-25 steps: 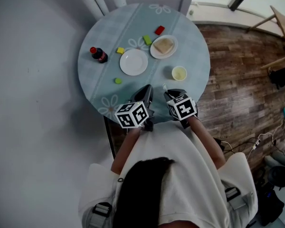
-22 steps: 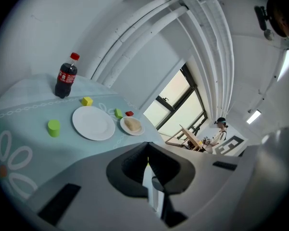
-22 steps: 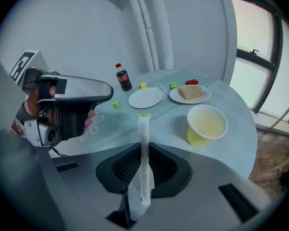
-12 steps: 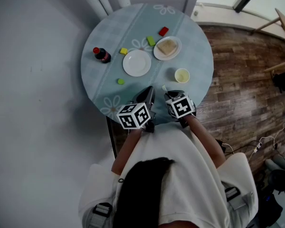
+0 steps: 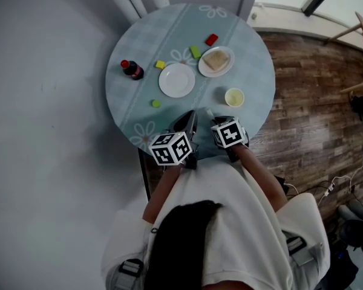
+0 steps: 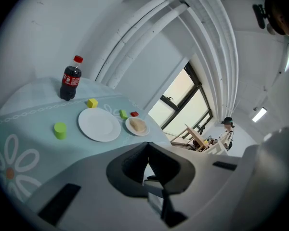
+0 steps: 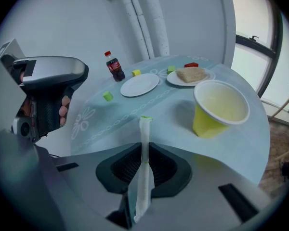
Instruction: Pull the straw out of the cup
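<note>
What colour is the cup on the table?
The cup is yellow, paler inside; clearest in the right gripper view.

No legible text, number, brand name or sign is found in any view. The dark soft-drink bottle (image 6: 71, 79) standing on the bench (image 5: 248, 59) carries a red label band, but its print is too small and blurred to be read. The marker cube (image 5: 170, 148) of the left hand-held gripper (image 6: 147, 153) and the marker cube (image 5: 230, 133) of the right hand-held gripper (image 7: 144, 150) bear only black-and-white square coded patterns, which are not lettering or numerals.
</note>
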The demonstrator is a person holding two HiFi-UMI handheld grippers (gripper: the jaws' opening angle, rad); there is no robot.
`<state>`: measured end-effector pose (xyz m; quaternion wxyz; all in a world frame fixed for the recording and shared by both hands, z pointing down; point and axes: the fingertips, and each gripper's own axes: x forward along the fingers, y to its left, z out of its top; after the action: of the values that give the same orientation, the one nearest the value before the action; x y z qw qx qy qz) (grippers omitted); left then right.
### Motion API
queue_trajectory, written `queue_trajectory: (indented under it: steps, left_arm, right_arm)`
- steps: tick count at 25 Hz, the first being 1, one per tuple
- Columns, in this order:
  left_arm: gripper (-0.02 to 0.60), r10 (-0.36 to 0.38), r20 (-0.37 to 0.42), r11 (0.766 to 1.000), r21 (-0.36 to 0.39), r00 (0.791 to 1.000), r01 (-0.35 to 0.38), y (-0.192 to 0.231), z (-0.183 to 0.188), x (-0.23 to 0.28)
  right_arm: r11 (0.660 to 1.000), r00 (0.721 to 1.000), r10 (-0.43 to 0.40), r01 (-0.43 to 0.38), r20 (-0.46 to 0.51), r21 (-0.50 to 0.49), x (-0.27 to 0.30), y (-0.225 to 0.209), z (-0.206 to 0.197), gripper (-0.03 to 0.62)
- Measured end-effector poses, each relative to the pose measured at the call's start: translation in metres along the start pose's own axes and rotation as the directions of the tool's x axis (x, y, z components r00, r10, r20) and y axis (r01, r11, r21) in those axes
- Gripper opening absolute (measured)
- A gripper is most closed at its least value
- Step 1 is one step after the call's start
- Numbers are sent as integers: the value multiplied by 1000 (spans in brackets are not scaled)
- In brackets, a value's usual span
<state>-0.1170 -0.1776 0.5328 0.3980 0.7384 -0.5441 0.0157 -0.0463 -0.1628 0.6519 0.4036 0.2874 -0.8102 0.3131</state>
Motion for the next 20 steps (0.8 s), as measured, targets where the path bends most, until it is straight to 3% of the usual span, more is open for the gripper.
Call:
queue_trajectory:
  steps: [11,20]
  left_arm:
    - [9,25,10,1000,-5,1000,-25,5,3,-3]
    - [9,38,20,999,1,999,-38,4,3,-7]
  right_arm:
    - [999,1000,-25,25,-1,22,6,-6,3,64]
    - [998,998,-39,42,-56,49,11,-11,-8,64]
